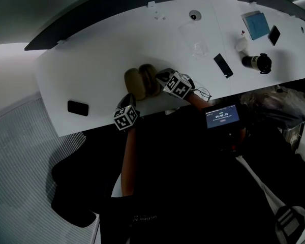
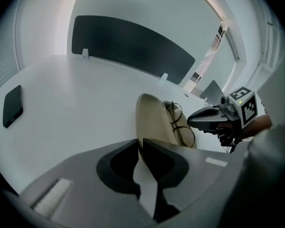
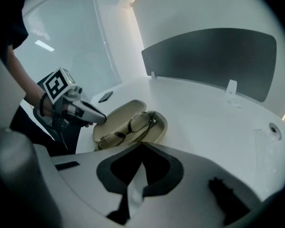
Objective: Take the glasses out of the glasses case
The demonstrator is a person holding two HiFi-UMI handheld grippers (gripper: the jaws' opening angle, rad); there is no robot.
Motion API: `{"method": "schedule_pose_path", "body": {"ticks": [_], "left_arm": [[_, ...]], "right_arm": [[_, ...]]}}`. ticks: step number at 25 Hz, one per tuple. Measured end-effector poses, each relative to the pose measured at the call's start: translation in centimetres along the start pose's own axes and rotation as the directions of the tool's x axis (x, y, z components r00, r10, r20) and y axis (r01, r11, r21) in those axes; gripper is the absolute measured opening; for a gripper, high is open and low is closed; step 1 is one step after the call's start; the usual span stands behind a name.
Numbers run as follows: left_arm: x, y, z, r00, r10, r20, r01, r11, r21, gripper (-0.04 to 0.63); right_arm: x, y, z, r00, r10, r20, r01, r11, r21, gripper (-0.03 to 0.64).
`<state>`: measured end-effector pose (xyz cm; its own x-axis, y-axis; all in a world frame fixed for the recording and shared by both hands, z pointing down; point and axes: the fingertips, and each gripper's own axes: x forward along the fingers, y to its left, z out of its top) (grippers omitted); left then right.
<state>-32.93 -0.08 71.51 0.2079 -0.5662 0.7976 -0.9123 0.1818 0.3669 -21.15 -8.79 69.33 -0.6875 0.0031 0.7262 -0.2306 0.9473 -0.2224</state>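
The left gripper (image 2: 140, 142) was at the left end of the open glasses case (image 3: 115, 115), jaws pinching its rim. The case sat at the table's (image 1: 107, 60) near edge, with the glasses (image 3: 137, 123) lying inside. The right gripper (image 3: 141, 146), just right of it, had its jaws pressed together and empty.

Far side of the open glasses case (image 1: 142, 81): bare desk (image 1: 107, 60), wide lane in. At its left rim: left gripper (image 3: 99, 118); just beside its right end: right gripper (image 2: 192, 121). Black phone (image 1: 78, 108) well left; second phone (image 1: 223, 65) and black bottle (image 1: 257, 62) far right.
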Motion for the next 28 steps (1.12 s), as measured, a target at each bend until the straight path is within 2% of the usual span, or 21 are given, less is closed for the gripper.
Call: {"method": "schedule_pose_path", "body": {"ticks": [5,10,14,17,20,25,28], "left_arm": [[-0.2,-0.3,-0.6,1.0,-0.009,-0.015,0.008,0.999,-0.046,0.043],[-1.1,-1.4,0.1,0.995,-0.073,0.073,0.085,0.981,-0.172,0.041],[-1.2,-2.8,-0.4,0.993,-0.092,0.076,0.105,0.977,-0.185,0.046],[-1.5,-3.6,-0.9,0.992,-0.099,0.074,0.112,0.973,-0.201,0.049],[-1.8,-4.1,-1.3,0.991,-0.105,0.079,0.119,0.971,-0.207,0.052],[-2.0,-5.0,-1.6,0.99,-0.113,0.083,0.128,0.971,-0.202,0.056],[-2.2,-5.4,-1.6,0.99,-0.115,0.082,0.13,0.971,-0.2,0.057]], "right_arm": [[0.4,-0.1,-0.1,1.0,0.003,0.011,-0.003,1.0,0.012,0.008],[-0.4,0.4,0.6,0.997,0.047,0.068,-0.055,0.991,0.122,0.008],[-1.4,0.4,2.0,0.992,0.024,0.122,-0.044,0.986,0.162,0.008],[-1.4,0.8,3.0,0.991,0.042,0.13,-0.069,0.976,0.207,0.019],[-0.5,1.4,3.5,0.992,0.074,0.104,-0.097,0.968,0.231,0.09],[0.7,2.8,3.3,0.993,0.114,0.012,-0.114,0.972,0.207,0.124],[1.4,3.1,2.1,0.993,0.102,-0.057,-0.089,0.978,0.189,0.156]]}}
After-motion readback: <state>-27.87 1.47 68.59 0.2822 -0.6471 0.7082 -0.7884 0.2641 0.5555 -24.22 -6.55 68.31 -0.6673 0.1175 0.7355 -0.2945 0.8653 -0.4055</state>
